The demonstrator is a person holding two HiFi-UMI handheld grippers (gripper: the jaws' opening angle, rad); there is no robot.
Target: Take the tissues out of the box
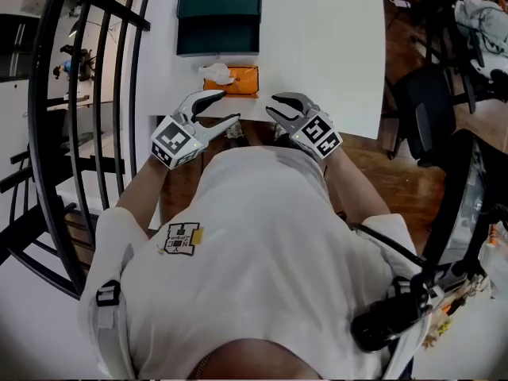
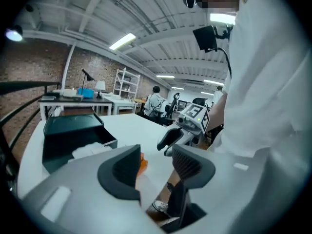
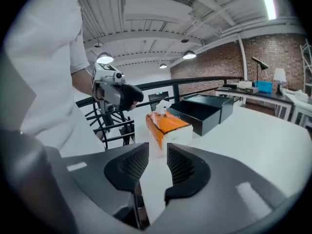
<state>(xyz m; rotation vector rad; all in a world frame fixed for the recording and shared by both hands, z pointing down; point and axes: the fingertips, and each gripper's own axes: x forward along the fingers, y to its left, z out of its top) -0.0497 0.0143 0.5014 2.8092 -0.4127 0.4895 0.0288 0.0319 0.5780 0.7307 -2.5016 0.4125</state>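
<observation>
An orange tissue pack (image 1: 244, 81) lies on the white table (image 1: 325, 46), with a white tissue (image 1: 216, 73) sticking out at its left end. My left gripper (image 1: 221, 110) hovers at the table's near edge, just short of the pack; its jaws stand open and empty. My right gripper (image 1: 278, 108) hovers to the right, also near the edge, with a narrow gap and nothing between the jaws. The right gripper view shows the pack (image 3: 168, 126) beyond my jaws (image 3: 157, 167). In the left gripper view, the pack (image 2: 142, 163) peeks out behind my left jaw (image 2: 155, 167).
A dark green open box (image 1: 218, 14) stands behind the pack at the table's far side. Black curved railing (image 1: 95, 70) runs along the left. A black chair (image 1: 425, 109) stands right of the table. Desks with lamps and a seated person (image 2: 156, 104) are farther off.
</observation>
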